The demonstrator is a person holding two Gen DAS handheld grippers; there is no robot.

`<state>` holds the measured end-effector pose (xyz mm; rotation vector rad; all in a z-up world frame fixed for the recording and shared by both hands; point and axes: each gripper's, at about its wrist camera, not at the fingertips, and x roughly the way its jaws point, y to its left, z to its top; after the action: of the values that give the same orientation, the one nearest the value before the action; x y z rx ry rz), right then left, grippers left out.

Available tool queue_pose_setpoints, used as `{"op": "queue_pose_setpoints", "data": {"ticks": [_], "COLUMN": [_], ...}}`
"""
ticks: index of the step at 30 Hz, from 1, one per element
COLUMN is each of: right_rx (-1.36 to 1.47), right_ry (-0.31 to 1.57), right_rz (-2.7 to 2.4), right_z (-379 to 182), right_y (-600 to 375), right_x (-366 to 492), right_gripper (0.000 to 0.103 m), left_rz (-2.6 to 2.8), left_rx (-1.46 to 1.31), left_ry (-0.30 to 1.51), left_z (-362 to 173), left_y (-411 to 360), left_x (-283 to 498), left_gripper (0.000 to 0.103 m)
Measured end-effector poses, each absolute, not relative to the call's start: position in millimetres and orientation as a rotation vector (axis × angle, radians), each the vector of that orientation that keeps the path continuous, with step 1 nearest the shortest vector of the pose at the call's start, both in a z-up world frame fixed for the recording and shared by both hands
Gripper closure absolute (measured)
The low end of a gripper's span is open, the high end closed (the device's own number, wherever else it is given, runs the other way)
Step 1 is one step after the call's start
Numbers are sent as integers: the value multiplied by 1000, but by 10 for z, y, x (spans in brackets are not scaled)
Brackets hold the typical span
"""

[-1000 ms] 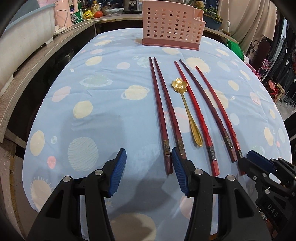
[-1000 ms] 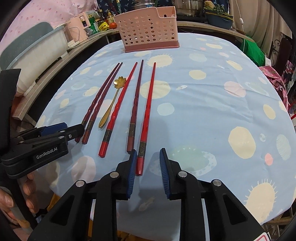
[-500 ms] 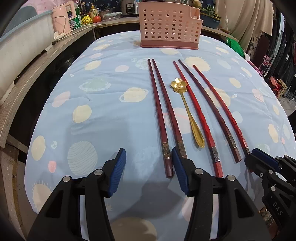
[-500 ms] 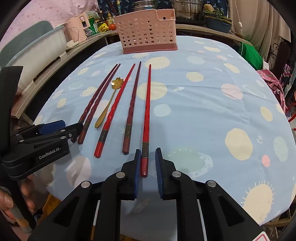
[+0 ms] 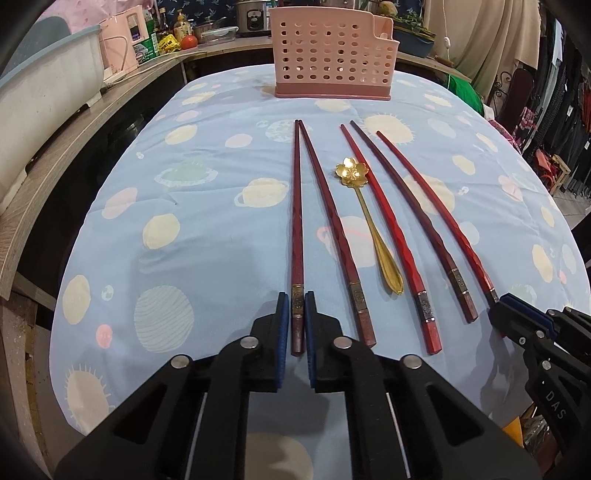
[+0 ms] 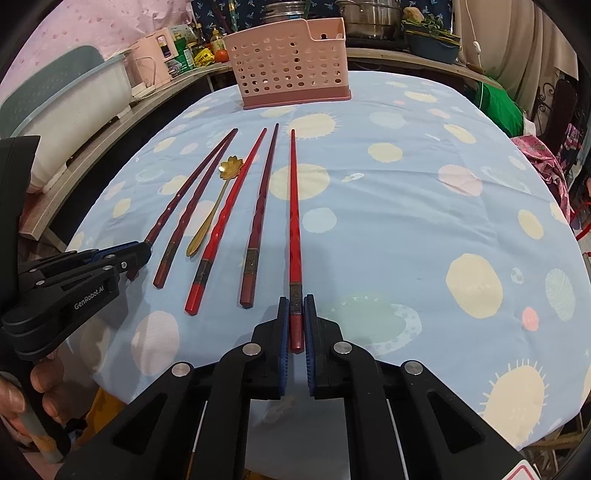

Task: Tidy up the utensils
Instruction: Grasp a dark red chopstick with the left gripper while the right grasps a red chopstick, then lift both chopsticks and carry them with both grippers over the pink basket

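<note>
On a planet-print tablecloth (image 5: 207, 258), both tongs now pinch chopsticks that lay free between open blades a second ago. The left gripper (image 5: 297, 314), jaws just closed, clamps the outermost dark chopstick (image 5: 296, 221); the right gripper (image 6: 295, 314) has finished closing on the bright red chopstick (image 6: 294, 221). 3 more chopsticks and a gold flower spoon (image 5: 369, 221) lie between, short of the pink utensil basket (image 5: 332, 59). Only the right view shows fingers (image 6: 40, 380) gripping the left handle. Both tongs angle down.

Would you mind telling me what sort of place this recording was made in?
Probably a home kitchen or dining area: a table with a planet-print cloth, a pink utensil holder, and a counter behind carrying a rice cooker and steel pots.
</note>
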<state>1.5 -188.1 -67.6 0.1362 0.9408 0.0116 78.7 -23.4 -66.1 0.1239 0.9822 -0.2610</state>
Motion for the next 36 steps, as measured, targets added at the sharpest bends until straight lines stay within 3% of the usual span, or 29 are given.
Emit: {"op": "queue_pose_setpoints", "data": {"ticks": [10, 36], "right_rx": [172, 314], "right_ry": [913, 657], "right_rz": [22, 24], "right_z": [-499, 835], "right_y": [-1956, -2550], "right_x": [-6, 450], "right_gripper": [96, 96], "left_rz": [-274, -279], "left_rx": [87, 53], "left_ry": [991, 768], "left_z": [-498, 824], "left_y": [-179, -129], "left_x": [790, 1275], "left_gripper": [96, 96]}}
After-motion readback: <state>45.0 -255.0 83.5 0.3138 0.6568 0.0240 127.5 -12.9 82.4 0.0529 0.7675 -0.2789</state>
